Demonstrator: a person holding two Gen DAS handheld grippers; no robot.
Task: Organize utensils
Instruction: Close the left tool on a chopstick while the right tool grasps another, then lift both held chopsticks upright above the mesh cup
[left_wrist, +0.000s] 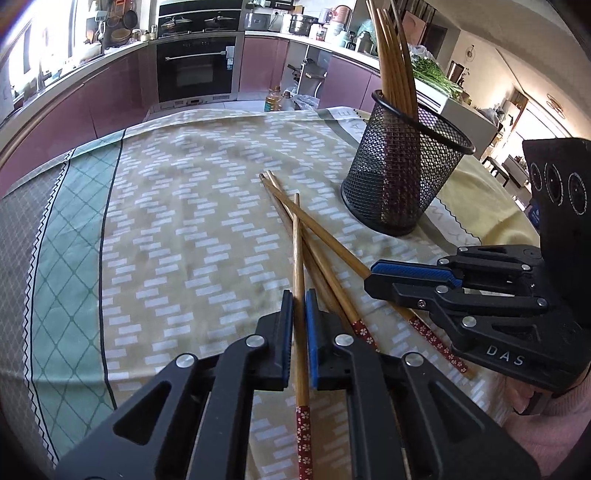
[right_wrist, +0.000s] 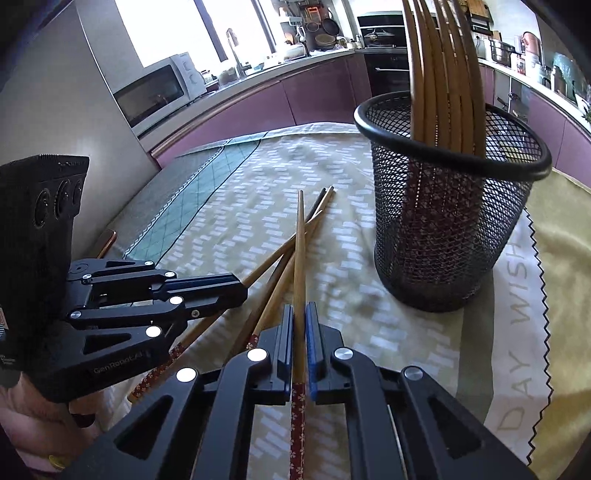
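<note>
Left gripper (left_wrist: 299, 306): jaws narrow, closed around one chopstick (left_wrist: 298, 258) near its red patterned end; right gripper (right_wrist: 299, 321): jaws narrow around another chopstick (right_wrist: 300, 258) in the same way, though firm contact cannot be confirmed in either view. Remaining loose chopsticks (left_wrist: 332, 280) lie crossed on the tablecloth (left_wrist: 184, 221), touching the gripped ones, near the mesh cup (left_wrist: 402, 177), which already holds upright chopsticks. Risk, as a judgement: lifting could drag or scatter the crossed sticks, and a grip so near one end may let the stick swing, miss the rim or tip the cup.
</note>
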